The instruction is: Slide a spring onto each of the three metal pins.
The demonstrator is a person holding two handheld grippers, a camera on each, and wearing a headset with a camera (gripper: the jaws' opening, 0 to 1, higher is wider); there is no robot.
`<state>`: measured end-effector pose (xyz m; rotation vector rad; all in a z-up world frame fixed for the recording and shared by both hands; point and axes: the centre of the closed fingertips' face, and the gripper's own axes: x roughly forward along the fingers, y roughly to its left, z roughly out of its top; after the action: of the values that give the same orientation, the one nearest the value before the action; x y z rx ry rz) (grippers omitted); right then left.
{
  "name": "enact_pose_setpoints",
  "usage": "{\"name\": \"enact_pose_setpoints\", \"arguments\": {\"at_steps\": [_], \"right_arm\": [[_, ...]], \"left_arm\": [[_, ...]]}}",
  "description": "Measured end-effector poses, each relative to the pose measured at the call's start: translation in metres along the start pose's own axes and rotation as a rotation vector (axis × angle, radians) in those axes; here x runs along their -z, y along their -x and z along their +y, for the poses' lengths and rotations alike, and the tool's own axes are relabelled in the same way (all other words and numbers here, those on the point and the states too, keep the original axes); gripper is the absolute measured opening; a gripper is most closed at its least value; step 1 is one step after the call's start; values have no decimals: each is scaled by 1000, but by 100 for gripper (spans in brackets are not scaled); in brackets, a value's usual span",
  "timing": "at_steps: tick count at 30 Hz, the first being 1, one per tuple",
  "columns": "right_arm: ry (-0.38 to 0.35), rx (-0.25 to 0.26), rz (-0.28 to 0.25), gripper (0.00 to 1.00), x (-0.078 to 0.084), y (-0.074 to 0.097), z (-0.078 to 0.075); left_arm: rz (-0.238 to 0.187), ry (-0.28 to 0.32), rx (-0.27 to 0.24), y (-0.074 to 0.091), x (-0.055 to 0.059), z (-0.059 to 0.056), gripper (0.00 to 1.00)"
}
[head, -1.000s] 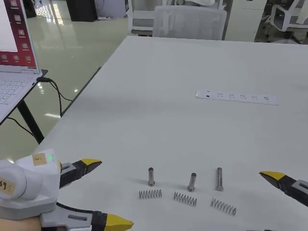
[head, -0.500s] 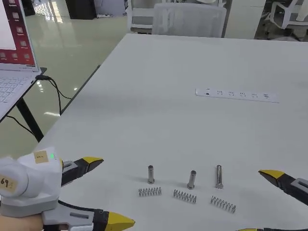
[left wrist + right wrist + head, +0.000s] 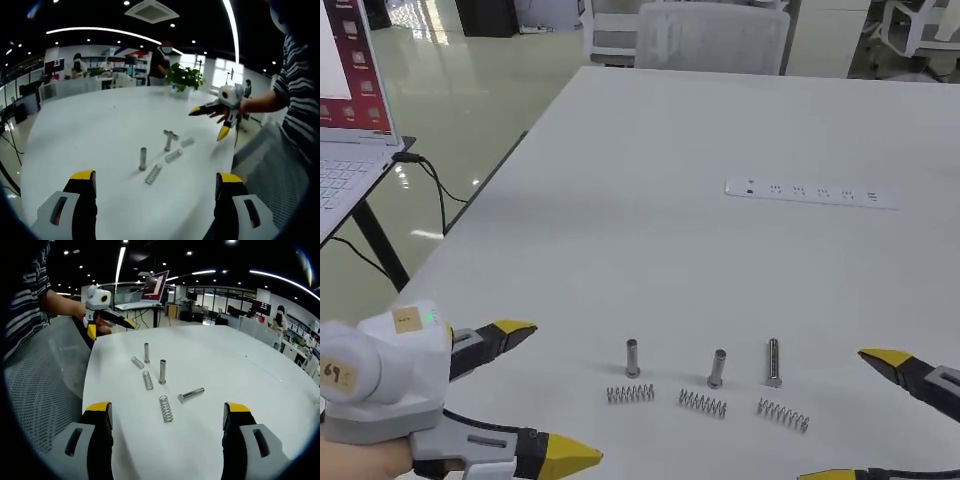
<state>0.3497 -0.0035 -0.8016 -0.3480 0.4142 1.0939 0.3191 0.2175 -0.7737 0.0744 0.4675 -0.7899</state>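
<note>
White workbench [image 3: 700, 250], 2 pins [image 3: 632, 357] upright, right-hand pin [image 3: 773, 362] lying flat, 3 springs [image 3: 702, 402] loose, left gripper [image 3: 562, 392] and right gripper [image 3: 835, 415] agape, empty.

- Head view: bright, even, sharp; window glare on floor [image 3: 460, 110], upper left.
- Faint soft shadows beside pins [image 3: 718, 367] on table [image 3: 670, 230].
- Gripper views: dimmer, edges fisheye-bent, light strips [image 3: 231, 22] streaking across top, background soft.

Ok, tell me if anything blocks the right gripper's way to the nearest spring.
Nothing visible does. Just bare table lies between the open right gripper and the nearest spring.
</note>
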Motion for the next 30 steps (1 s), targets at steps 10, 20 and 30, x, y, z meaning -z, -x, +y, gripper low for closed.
{"name": "enact_pose_setpoints", "arguments": {"at_steps": [10, 20, 30], "right_arm": [[-2, -5, 4, 91, 1, -1, 3], [-5, -17, 6, 91, 0, -4, 5], [-18, -23, 13, 90, -1, -8, 3]], "left_arm": [[7, 4, 2, 1, 3, -1, 97], [3, 4, 0, 1, 1, 0, 97], [10, 3, 4, 1, 2, -1, 97]]}}
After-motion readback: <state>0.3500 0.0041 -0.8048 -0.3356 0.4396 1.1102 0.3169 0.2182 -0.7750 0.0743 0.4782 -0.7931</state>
